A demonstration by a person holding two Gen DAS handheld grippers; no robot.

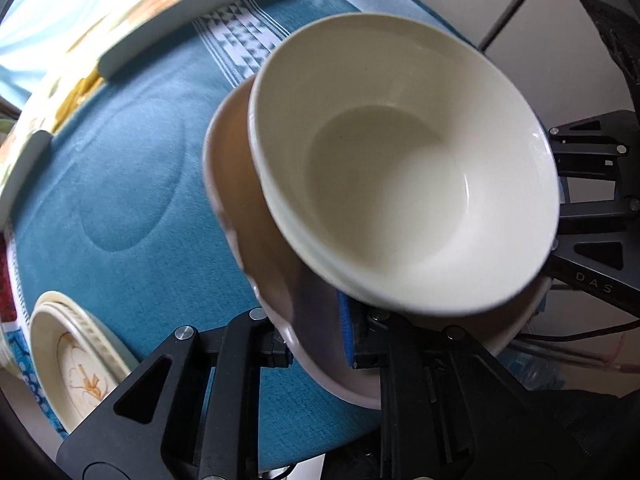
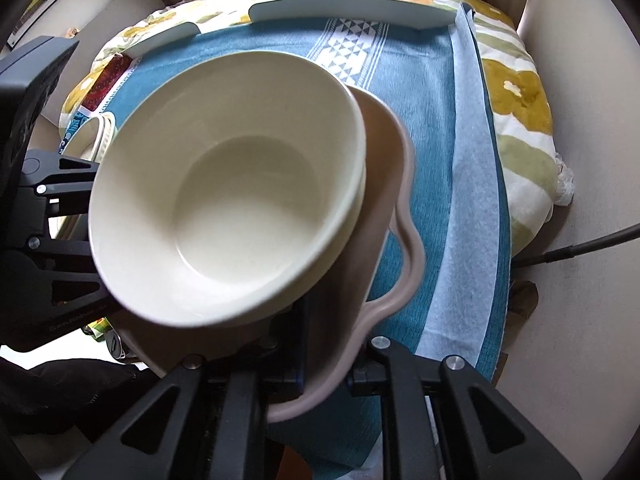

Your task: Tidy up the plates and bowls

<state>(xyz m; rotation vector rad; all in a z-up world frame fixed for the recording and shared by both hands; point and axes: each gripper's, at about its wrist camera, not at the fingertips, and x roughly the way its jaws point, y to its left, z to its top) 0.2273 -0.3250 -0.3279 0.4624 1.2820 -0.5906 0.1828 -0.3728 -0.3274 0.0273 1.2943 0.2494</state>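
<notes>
Left gripper (image 1: 316, 344) and right gripper (image 2: 324, 380) each clamp opposite rims of the wavy plate (image 1: 240, 200), which carries the bowl (image 1: 400, 168) over the blue cloth (image 1: 132, 184). We judge the tilted bowl may slide off if either grip dips. We read only "DAS" on the other gripper's body.

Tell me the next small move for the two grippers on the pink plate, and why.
Probably lift straight up, both together and level. The left gripper and right gripper are each shut on the rim of the pink plate, on opposite sides, and the cream bowl sits loose and off-centre on it, so any tilt could slide it onto the blue cloth.
</notes>
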